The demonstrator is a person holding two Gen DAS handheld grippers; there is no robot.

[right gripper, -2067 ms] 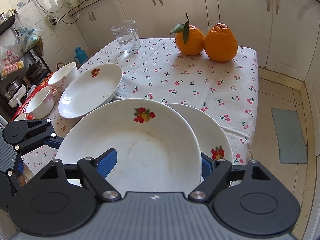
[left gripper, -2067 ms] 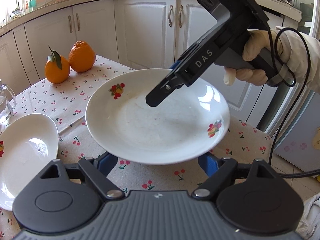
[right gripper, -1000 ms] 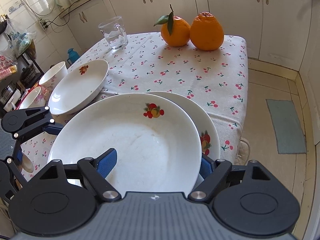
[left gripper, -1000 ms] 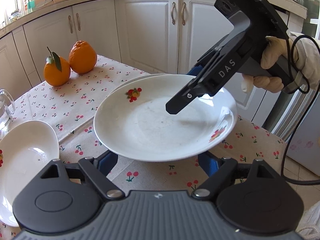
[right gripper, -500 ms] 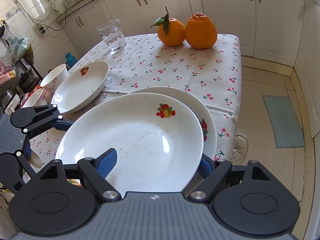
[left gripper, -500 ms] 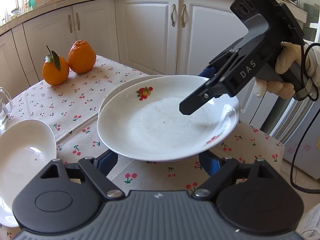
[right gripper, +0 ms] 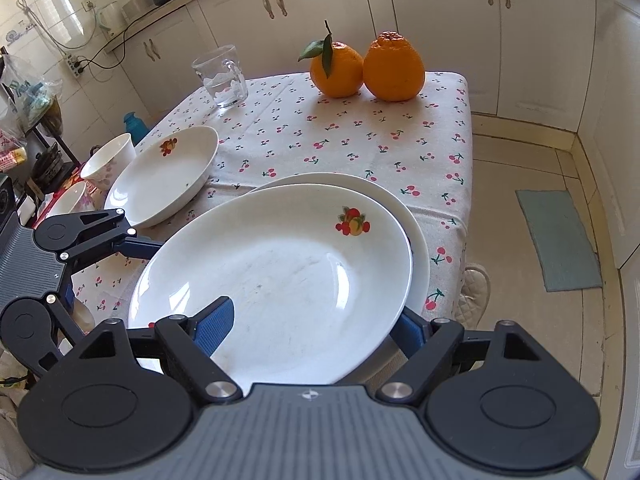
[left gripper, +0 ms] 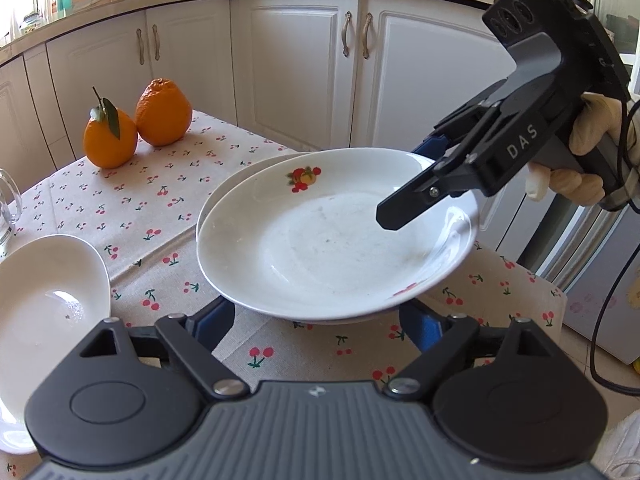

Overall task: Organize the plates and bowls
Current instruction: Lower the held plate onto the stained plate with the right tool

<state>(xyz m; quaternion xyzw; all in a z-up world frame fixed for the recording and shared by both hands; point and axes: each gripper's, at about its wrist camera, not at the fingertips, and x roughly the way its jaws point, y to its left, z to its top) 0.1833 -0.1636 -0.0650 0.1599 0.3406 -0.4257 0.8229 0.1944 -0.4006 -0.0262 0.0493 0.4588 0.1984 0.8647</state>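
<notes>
A white plate with a fruit motif [left gripper: 320, 240] [right gripper: 280, 272] rests tilted on a second like plate [left gripper: 224, 196] [right gripper: 416, 240] at the table's near corner. My right gripper [right gripper: 308, 328] [left gripper: 408, 200] has one blue pad above the plate's rim and the other below it; whether it still pinches the rim I cannot tell. My left gripper [left gripper: 320, 320] [right gripper: 120, 256] is open and empty, its fingers spread under the plate's other edge. A third white plate [left gripper: 44, 308] [right gripper: 164, 176] lies to the left. Two white bowls [right gripper: 108, 160] stand behind it.
Two oranges [left gripper: 136, 124] [right gripper: 364, 68] and a glass mug [right gripper: 222, 76] stand at the far side of the cherry-print tablecloth [right gripper: 360, 148]. White cabinets [left gripper: 304, 60] surround the table. The table edge drops to a tiled floor with a green mat [right gripper: 556, 236].
The held plate has moved over the second plate and come down onto it. The right gripper has swung to the right with it; the left gripper stays beneath.
</notes>
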